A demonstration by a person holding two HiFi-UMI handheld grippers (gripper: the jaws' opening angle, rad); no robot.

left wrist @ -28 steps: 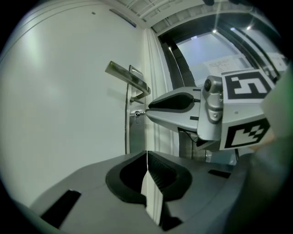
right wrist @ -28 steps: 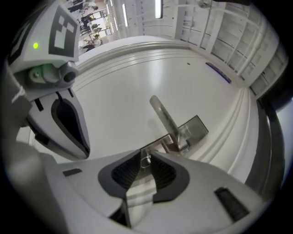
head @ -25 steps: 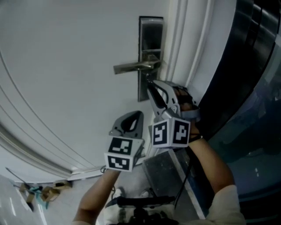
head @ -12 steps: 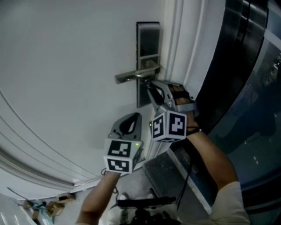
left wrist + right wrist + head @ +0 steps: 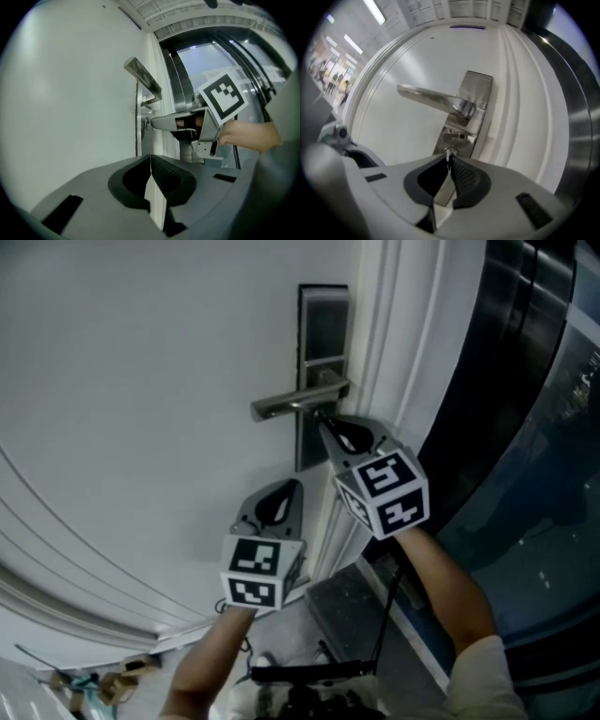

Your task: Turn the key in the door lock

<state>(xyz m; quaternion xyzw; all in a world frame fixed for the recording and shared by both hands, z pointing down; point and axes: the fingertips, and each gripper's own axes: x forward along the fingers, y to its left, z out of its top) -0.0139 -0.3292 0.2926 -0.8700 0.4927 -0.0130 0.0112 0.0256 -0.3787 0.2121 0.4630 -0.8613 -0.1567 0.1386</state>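
Observation:
A metal lock plate (image 5: pixel 323 334) with a lever handle (image 5: pixel 295 401) sits on the white door (image 5: pixel 141 381). My right gripper (image 5: pixel 322 418) points level at the keyhole just under the handle. Its jaws have just been closing and now pinch the small key (image 5: pixel 450 153) that sticks out of the plate (image 5: pixel 476 93). The left gripper view shows its tips (image 5: pixel 152 123) against the plate below the handle (image 5: pixel 143 77). My left gripper (image 5: pixel 289 487) hangs lower and left, off the door, with its jaws (image 5: pixel 150 157) pressed together on nothing.
White door-frame mouldings (image 5: pixel 394 352) run beside the lock plate, with a dark glass panel (image 5: pixel 525 409) beyond them on the right. A metal threshold (image 5: pixel 347 606) lies below. Scraps sit on the floor at the lower left (image 5: pixel 84 681).
The right gripper rolled at the lock, so its marker cube now faces up, and its jaws went from apart to closed. The left gripper stayed put.

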